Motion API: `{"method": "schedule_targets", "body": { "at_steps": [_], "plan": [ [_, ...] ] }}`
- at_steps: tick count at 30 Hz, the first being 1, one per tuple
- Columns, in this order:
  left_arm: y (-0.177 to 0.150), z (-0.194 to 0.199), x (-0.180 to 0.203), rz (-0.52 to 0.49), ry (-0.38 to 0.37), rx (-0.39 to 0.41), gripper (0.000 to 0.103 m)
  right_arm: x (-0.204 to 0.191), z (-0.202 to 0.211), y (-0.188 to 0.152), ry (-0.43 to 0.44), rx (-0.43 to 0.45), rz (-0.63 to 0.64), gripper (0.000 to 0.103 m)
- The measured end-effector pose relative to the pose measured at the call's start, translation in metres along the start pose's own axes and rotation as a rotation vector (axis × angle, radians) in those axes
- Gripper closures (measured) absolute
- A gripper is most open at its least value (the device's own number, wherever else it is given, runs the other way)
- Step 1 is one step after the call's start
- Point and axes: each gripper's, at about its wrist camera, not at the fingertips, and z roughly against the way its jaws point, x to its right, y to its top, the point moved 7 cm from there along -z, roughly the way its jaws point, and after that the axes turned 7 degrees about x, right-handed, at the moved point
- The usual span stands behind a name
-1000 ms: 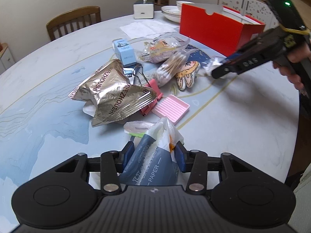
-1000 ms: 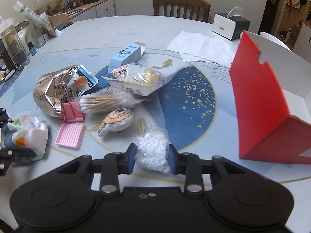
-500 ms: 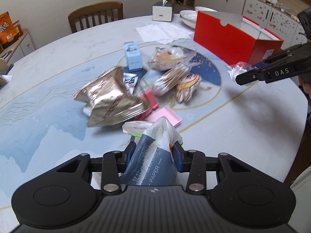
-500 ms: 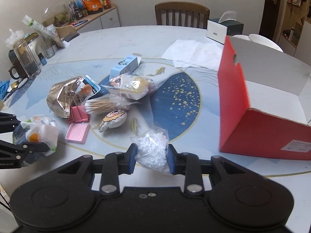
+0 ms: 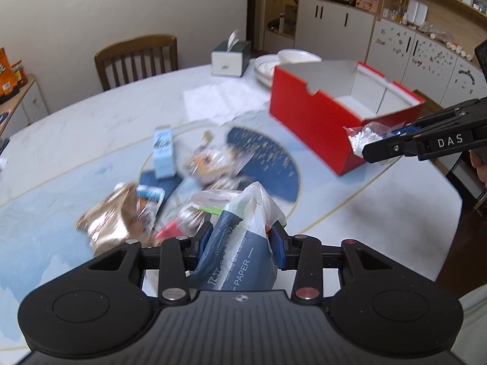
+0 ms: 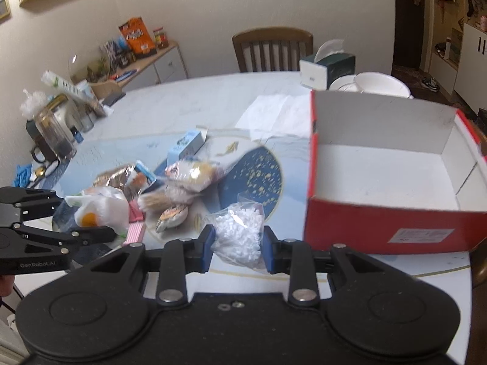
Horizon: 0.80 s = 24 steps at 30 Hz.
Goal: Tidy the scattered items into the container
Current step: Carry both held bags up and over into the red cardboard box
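Note:
My left gripper (image 5: 240, 243) is shut on a blue paper tissue pack (image 5: 236, 261) in a plastic bag, held above the table. My right gripper (image 6: 239, 249) is shut on a clear bag of white beads (image 6: 240, 231), lifted just left of the open red box (image 6: 392, 225). In the left wrist view the right gripper (image 5: 369, 149) holds the bead bag (image 5: 365, 135) at the near corner of the red box (image 5: 316, 124). Scattered snack packets (image 6: 194, 173), a blue carton (image 6: 187, 146) and a foil bag (image 5: 106, 222) lie mid-table.
A tissue box (image 5: 229, 59), white bowls (image 5: 289, 60) and paper sheets (image 5: 222, 100) sit behind the red box. A wooden chair (image 5: 137, 57) stands at the far table edge. A glass jug (image 6: 53, 133) and clutter stand at the left edge.
Both grippers have risen with their loads. The right gripper moved the bead bag closer to the red box, whose white inside now shows.

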Motion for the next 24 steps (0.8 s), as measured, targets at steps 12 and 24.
{"method": "schedule_targets", "body": {
  "at_steps": [12, 24],
  "plan": [
    [0.064, -0.025, 0.056, -0.079, -0.047, 0.073, 0.064, 0.053, 0.021, 0.028, -0.062, 0.059, -0.013, 0.073],
    [0.118, -0.064, 0.118, -0.181, -0.099, 0.118, 0.064, 0.120, 0.030, 0.050, -0.133, 0.128, -0.043, 0.073]
  ]
}}
